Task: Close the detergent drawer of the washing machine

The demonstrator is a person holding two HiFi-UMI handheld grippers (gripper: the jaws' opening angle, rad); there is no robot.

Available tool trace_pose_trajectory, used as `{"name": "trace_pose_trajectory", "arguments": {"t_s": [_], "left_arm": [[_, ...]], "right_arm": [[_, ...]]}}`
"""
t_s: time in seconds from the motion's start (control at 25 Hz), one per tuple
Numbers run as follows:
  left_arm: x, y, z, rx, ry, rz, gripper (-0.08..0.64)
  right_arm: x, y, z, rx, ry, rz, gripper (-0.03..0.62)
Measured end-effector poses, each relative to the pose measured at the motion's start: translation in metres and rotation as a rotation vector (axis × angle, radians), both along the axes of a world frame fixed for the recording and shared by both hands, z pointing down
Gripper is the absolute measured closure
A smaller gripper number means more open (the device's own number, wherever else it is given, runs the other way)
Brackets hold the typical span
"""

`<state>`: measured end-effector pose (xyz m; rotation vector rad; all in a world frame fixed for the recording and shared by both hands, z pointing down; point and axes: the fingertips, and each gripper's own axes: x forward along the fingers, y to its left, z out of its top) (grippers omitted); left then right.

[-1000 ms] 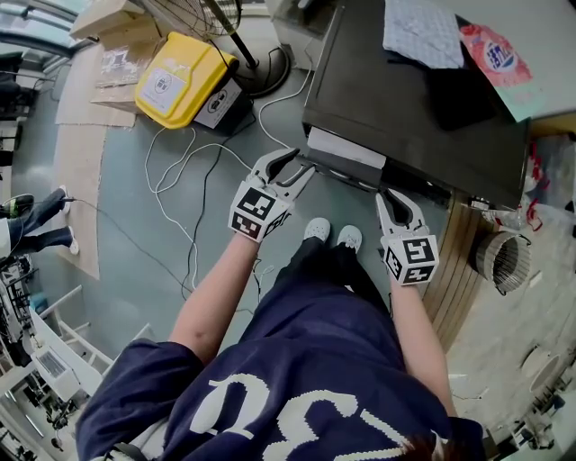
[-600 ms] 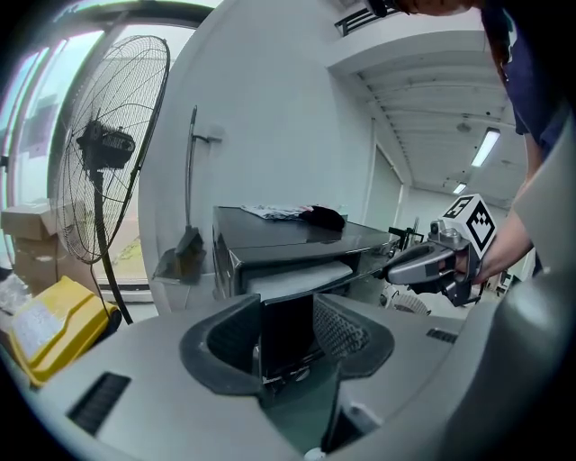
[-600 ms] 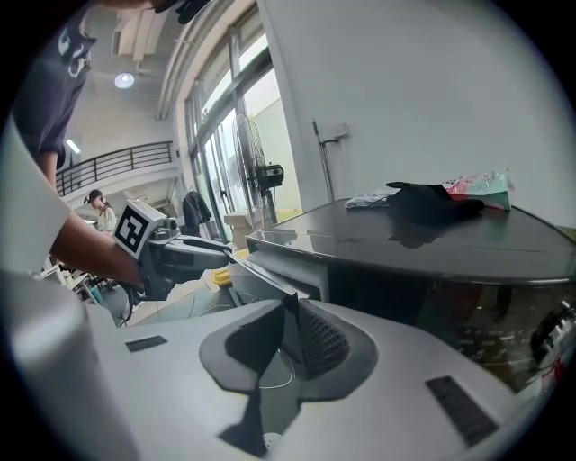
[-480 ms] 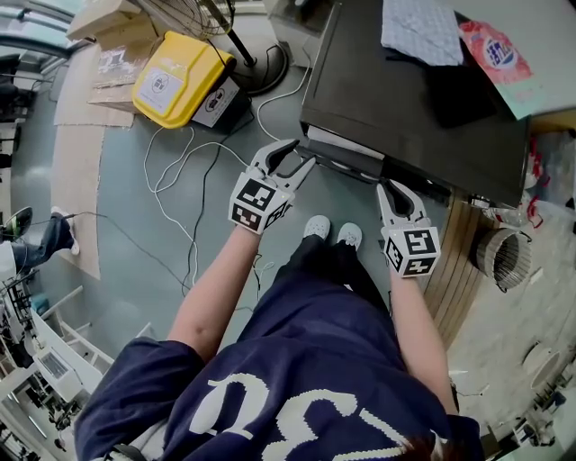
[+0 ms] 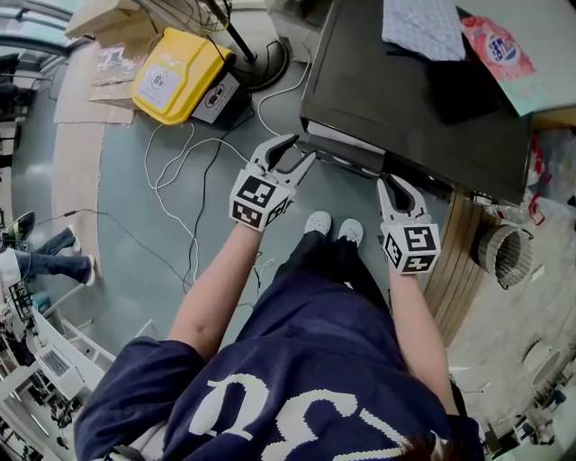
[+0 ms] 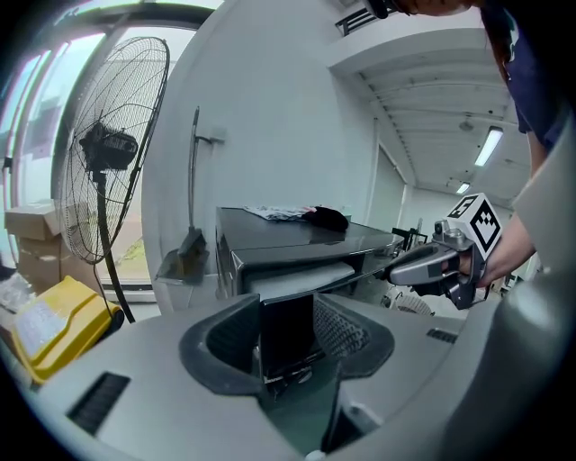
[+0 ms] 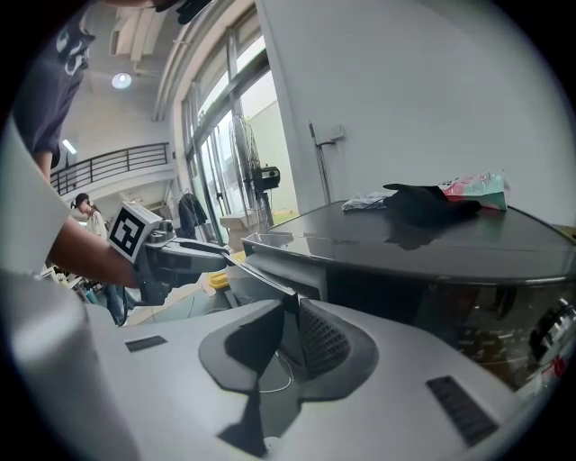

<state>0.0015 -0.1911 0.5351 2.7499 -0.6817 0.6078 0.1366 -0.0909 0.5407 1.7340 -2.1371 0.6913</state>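
Just below the head camera, both forearms reach forward and slightly apart, with the grippers tipped downward. At eleven o'clock the left gripper (image 5: 303,151) grasps the left end of the detergent drawer (image 5: 346,144). The drawer's dark front panel fills the gap between the pads. At one o'clock the right gripper (image 5: 396,184) is pinched narrowly on the thin edge at the drawer's right end. The drawer juts a little from the front of the washing machine (image 5: 405,94). Farther off, a patterned cloth (image 5: 418,27) lies on the machine's top.
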Motion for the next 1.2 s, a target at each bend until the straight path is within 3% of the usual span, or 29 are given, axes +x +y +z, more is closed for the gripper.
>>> {"name": "trace_pose_trajectory", "arguments": {"t_s": [0.88,1.2], "left_arm": [[0.011,-0.024,-0.001,0.012,-0.011,-0.095,0.367],[0.010,-0.025,0.001,0.010,-0.023,-0.129,0.367]], "right_arm": [[0.013,-0.024,0.000,-0.002,-0.018,0.060,0.526],[0.013,-0.026,0.001,0.000,0.039,0.079,0.522]]}}
